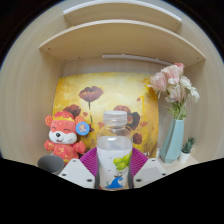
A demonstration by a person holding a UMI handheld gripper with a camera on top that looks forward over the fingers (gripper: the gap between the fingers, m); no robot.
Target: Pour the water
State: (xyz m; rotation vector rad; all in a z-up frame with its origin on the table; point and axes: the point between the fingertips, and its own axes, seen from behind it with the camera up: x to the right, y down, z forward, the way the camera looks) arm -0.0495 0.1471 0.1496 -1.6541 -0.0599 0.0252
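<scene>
A clear plastic water bottle [114,152] with a white cap and a label with green and blue print stands upright between my fingers. My gripper [113,168] is shut on the bottle: both purple pads [89,160] press against its sides. The bottle's base is hidden below the fingers. No cup or other vessel for water shows in this view.
A red and orange plush toy [64,136] sits left of the bottle. A blue vase with pink flowers [172,130] stands to the right, with a small green plant [187,147] beside it. A yellow flower painting [105,105] and wooden shelves [110,35] lie behind.
</scene>
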